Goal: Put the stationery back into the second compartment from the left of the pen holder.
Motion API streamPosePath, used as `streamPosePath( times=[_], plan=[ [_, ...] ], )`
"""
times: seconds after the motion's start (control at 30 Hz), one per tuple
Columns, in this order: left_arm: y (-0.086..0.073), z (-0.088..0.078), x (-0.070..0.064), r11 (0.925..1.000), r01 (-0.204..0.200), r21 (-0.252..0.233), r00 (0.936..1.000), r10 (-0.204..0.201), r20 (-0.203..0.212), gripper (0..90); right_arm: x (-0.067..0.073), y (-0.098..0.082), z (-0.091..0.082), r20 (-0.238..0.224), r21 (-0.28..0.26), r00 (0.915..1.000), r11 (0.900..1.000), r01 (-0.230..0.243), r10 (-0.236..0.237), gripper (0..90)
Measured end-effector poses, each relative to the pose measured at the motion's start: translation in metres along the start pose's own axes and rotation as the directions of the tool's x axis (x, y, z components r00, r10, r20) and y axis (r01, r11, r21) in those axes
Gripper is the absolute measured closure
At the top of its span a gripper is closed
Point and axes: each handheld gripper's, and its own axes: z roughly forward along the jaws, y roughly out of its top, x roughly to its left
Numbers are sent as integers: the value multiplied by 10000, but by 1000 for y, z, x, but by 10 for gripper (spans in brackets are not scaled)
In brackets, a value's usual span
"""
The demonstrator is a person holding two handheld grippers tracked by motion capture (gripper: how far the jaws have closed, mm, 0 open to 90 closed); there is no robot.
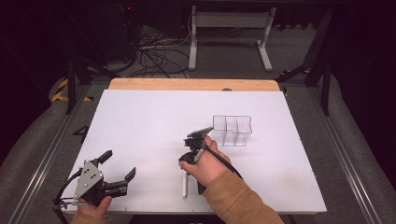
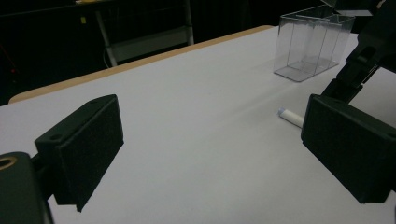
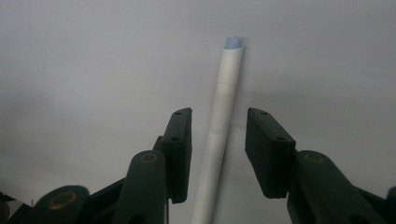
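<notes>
- Now, in the high view, your left gripper (image 1: pixel 117 165) sits at the lower left of the frame, jaws spread wide, holding nothing.
- Your right gripper (image 1: pixel 185 164) is near the middle, pointing down at the white pen (image 1: pixel 185 185) on the white table (image 1: pixel 140 121).
- The right gripper view shows more: the pen (image 3: pixel 219 135) lies between the two spread jaws, not pinched.
- The left gripper view shows the pen's tip (image 2: pixel 290 116) at the right, and the clear box (image 2: pixel 314 44) standing at the upper right.

Pen (image 1: pixel 185 185) on table (image 1: pixel 140 121); clear organizer (image 1: pixel 232 130) behind, right.
</notes>
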Motion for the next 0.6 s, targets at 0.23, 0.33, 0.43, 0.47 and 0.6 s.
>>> streamPosePath(
  times=[0.23, 0.33, 0.43, 0.47, 0.6],
  plan=[
    [0, 0, 0, 10000, 7, -15, 10000, -7, -3, 65, 2, 0, 10, 379, 221, 9993, 9998, 7, -15, 675],
    [0, 0, 0, 10000, 4, -11, 10000, -4, 2, 65, 3, 0, 13, 463, 304, 9989, 9995, 5, -19, 689],
    [0, 0, 0, 10000, 9, -5, 10000, -9, 6, 65, 5, -1, 16, 541, 373, 9985, 9993, -2, -19, 705],
    [0, 0, 0, 10000, 9, -6, 10000, -9, 10, 65, 6, -1, 17, 572, 394, 9984, 9992, -16, -7, 712],
    [-1, 1, 0, 10000, 3, 37, 10000, -3, 13, 65, 7, -1, 20, 707, 378, 9975, 9993, -13, -13, 737]
  ],
)
